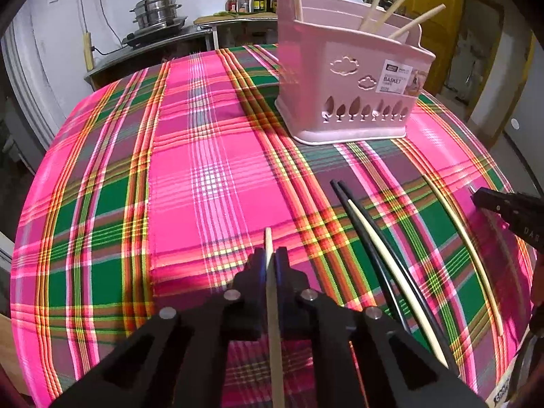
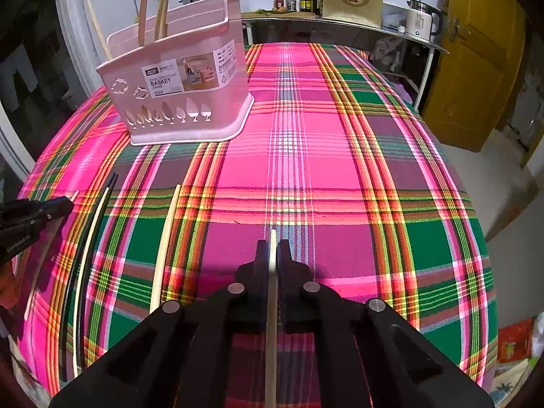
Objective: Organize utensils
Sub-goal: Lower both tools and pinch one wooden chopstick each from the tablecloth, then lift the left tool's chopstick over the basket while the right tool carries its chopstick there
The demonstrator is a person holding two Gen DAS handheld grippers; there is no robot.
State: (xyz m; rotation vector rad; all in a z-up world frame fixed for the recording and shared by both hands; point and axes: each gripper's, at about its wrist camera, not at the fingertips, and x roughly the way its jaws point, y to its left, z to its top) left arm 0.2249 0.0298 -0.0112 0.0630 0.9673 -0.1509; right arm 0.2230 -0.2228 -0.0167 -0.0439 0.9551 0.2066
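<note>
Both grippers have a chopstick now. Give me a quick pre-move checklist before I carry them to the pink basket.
1. Left gripper shut on pale chopstick: ok.
2. Right gripper shut on its chopstick: ok.
3. Pink basket upright on the tablecloth: ok.
4. Room in the basket beside the chopsticks already standing in it: cannot tell.
5. Path to the basket free of obstacles: ok.
6. Loose chopsticks remain on the cloth, apart from both grippers: ok.
</note>
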